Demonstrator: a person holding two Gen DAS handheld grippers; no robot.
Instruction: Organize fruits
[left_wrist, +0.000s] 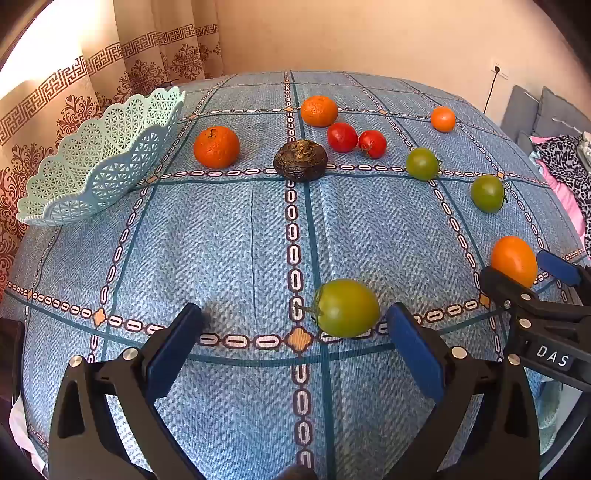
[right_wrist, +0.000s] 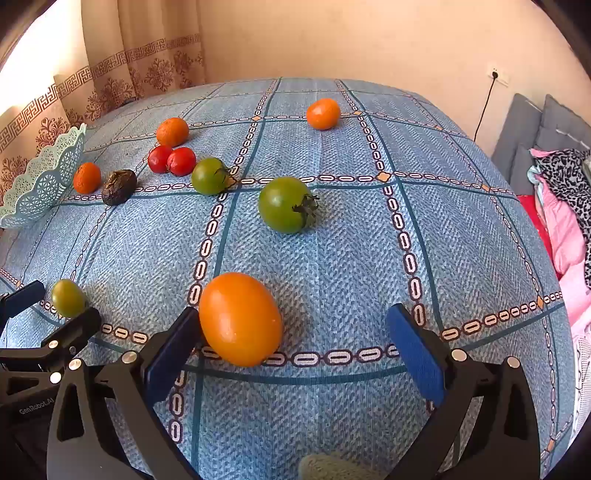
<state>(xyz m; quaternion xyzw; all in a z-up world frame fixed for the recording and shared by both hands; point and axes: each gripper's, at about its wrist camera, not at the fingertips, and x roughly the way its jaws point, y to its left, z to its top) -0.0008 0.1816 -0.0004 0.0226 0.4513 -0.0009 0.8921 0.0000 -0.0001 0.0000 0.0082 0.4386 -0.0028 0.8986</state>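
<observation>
Fruits: scattered loose over the blue patterned tablecloth (left_wrist: 221, 240); none lies in the basket as far as its visible inside shows.
Green tomato at the left gripper: this green tomato (left_wrist: 345, 307) sits on the cloth just ahead of the left gripper (left_wrist: 295, 332), close to its right-hand pad and well apart from the other.
Left gripper state: spread wide, holding nothing.
Orange tomato at the right gripper: the oval orange tomato (right_wrist: 240, 319) lies between the fingers of the right gripper (right_wrist: 291, 339), touching or nearly touching its left-hand pad.
Right gripper state: wide open, with nothing clamped yet.
Step in hand: by my reading, each gripper is lining up on its nearest fruit for a pick.
Doing it well: shift each gripper sideways so the fruit sits midway between the pads, then close gently; round, smooth fruit will likely roll off a one-sided push.
Basket: the pale green lattice basket (left_wrist: 99, 162) stands far ahead and to the left of the left gripper, at the cloth's edge.
Further fruit ahead: a large mandarin (left_wrist: 217, 146) near the basket, a dark shrivelled fruit (left_wrist: 300, 160), two red tomatoes (left_wrist: 356, 140) touching, another mandarin (left_wrist: 319, 110), a small one (left_wrist: 443, 119) farther right, and two more green tomatoes (left_wrist: 422, 163).
In the way: the large mandarin and the dark fruit lie near the route to the basket, so a lifted carry looks safer than sliding; the two grippers work close together.
</observation>
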